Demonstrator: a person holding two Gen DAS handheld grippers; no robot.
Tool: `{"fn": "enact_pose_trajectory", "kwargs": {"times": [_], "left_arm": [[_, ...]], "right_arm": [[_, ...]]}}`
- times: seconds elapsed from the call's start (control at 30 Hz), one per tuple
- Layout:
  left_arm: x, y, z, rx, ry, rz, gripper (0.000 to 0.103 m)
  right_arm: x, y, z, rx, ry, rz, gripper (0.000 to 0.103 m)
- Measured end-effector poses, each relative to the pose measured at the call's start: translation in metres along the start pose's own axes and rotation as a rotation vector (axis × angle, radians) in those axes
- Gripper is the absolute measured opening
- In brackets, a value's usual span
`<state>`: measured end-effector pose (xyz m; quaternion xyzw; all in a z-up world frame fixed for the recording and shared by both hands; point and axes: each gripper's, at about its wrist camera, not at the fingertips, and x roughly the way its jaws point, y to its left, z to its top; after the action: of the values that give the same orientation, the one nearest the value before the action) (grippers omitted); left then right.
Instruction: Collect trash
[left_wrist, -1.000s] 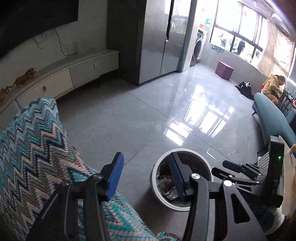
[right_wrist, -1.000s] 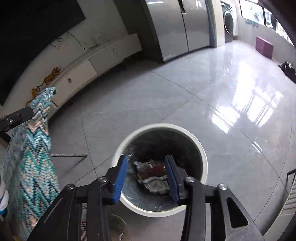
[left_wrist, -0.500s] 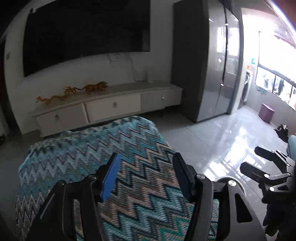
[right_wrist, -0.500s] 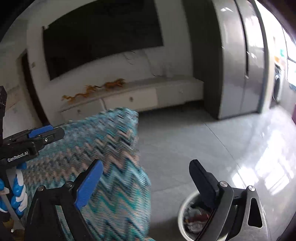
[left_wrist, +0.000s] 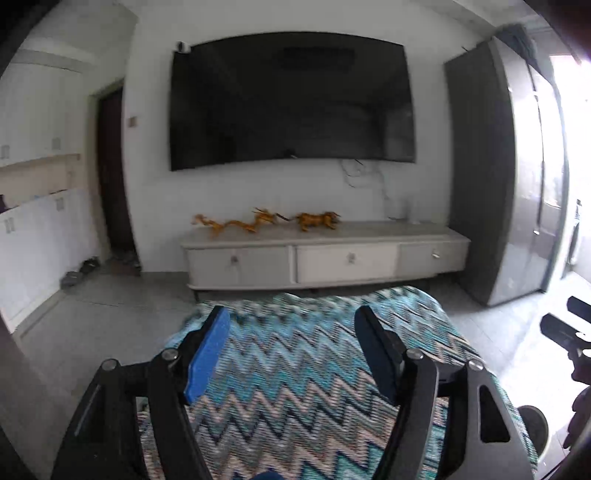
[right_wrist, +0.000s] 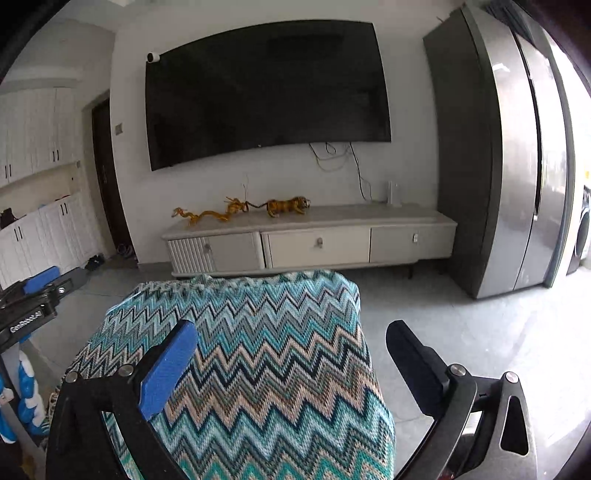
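Note:
My left gripper (left_wrist: 293, 325) is open and empty, raised above a surface draped in a blue zigzag cloth (left_wrist: 295, 376). My right gripper (right_wrist: 291, 339) is open wide and empty over the same zigzag cloth (right_wrist: 266, 354). Only a sliver of the trash bin's rim (left_wrist: 533, 421) shows at the lower right of the left wrist view. No trash is in view. The right gripper's fingers (left_wrist: 561, 332) show at the right edge of the left wrist view, and the left gripper's fingers (right_wrist: 40, 284) show at the left edge of the right wrist view.
A white TV cabinet (right_wrist: 314, 240) with gold dragon and tiger figurines (right_wrist: 288, 206) stands against the far wall under a wall TV (right_wrist: 266, 88). A grey fridge (right_wrist: 517, 166) stands at the right. Grey tiled floor (right_wrist: 461, 325) lies between.
Both grippers have tilted up from the trash bin to face the TV wall. The bin with trash has dropped out of view. The right gripper has opened wider.

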<state>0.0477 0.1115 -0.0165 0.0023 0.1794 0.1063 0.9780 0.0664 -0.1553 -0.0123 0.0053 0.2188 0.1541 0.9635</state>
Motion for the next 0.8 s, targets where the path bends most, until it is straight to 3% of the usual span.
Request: {"fn": "enact_pose_trajectory", "kwargs": {"times": [0.4, 0.8], "left_arm": [[-0.009, 0.034, -0.001, -0.071, -0.011, 0.118, 0.076], [-0.011, 0.023, -0.001, -0.047, -0.043, 0.122, 0.076]], "right_arm": [[-0.003, 0.011, 0.006, -0.031, -0.048, -0.086, 0.103], [-0.006, -0.016, 0.002, 0.021, -0.075, -0.177, 0.103]]}}
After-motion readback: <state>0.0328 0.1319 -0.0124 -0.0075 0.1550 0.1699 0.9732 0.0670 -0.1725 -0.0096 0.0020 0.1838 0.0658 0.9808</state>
